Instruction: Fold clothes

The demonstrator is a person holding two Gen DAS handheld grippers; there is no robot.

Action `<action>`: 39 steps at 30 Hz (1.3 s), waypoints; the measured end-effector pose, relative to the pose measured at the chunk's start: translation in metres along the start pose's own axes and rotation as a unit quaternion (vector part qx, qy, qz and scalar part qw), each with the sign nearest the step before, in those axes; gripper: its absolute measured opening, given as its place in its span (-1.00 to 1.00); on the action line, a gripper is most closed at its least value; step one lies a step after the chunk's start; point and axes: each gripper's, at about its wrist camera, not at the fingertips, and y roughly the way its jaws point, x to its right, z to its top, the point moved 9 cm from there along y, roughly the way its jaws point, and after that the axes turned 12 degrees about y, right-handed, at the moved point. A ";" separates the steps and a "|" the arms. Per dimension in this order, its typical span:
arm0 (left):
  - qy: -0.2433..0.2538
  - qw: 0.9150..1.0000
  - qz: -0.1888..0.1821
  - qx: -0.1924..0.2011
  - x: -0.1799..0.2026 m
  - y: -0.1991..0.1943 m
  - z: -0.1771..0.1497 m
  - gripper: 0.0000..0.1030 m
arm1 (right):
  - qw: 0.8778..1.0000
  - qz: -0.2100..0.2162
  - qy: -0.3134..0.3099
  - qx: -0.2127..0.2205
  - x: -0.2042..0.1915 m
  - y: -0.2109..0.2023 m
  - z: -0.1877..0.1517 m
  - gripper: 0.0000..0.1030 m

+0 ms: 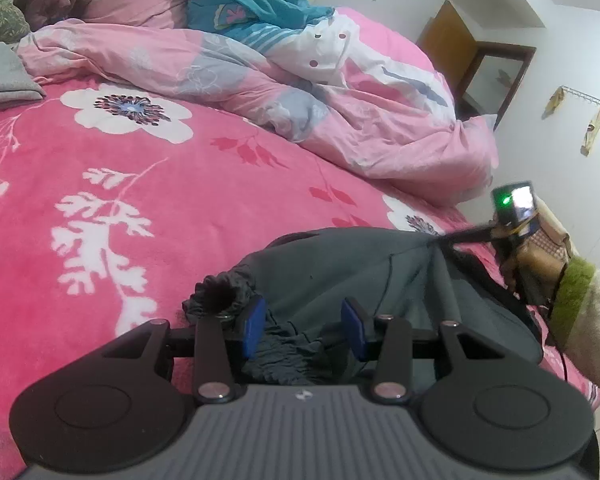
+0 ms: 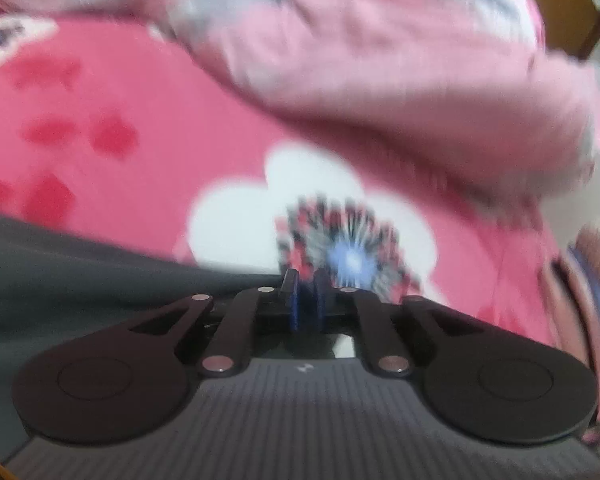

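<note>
You had the dark grey-green soft fabric garment (image 1: 332, 276) lying rumpled near the front edge of the bright pink plush floral blanket (image 1: 100, 168) on the bed, with no neat fold yet visible, so I judge the folding had barely begun and nearly all of it remained. Your left gripper (image 1: 304, 326) hovered with its jaws released, blue pads (image 1: 253, 326) spread apart over the bunched, gathered end of the garment and clasping nothing. Your right gripper (image 2: 306, 304) had its jaws clenched; the left camera showed its tip pinching a pulled-up edge of the garment, the cloth drawn taut toward it, though its own view was blurred. The crumpled pale pink quilt (image 1: 340, 112) lay heaped behind, well apart from the garment. No brand, label or legible writing showed anywhere.
</note>
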 end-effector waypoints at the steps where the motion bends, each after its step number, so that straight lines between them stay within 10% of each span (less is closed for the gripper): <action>1: -0.001 1.000 0.000 0.001 0.000 0.000 0.000 -0.15 | 1.000 -0.007 0.008 0.001 0.005 0.000 -0.003 -0.51; 3: -0.005 1.000 -0.002 0.002 -0.001 -0.001 0.000 -0.15 | 0.999 -0.017 0.031 0.011 0.015 -0.009 -0.005 -0.18; 8: -0.002 1.000 -0.003 0.009 0.001 -0.002 0.001 -0.07 | 0.996 -0.025 0.046 0.078 0.015 -0.079 -0.004 -0.04; 12: 0.013 1.000 0.004 0.010 0.006 -0.001 0.001 -0.03 | 0.986 0.074 -0.078 0.128 -0.067 -0.132 -0.008 0.48; 15: 0.020 1.000 0.008 0.009 0.008 -0.002 0.000 -0.03 | 0.956 0.159 -0.201 0.142 -0.142 -0.153 -0.024 0.52; 26: 0.010 1.000 -0.008 0.008 0.004 -0.006 -0.002 -0.03 | 0.909 0.221 -0.340 0.096 -0.229 -0.149 -0.054 -0.30; 33: 0.010 1.000 -0.009 0.008 0.005 -0.006 -0.002 -0.03 | 0.903 0.225 -0.355 0.084 -0.232 -0.140 -0.062 -0.89; 39: -0.008 1.000 -0.014 0.014 0.002 -0.008 0.000 -0.03 | 0.910 0.221 -0.334 0.111 -0.227 -0.148 -0.047 -1.00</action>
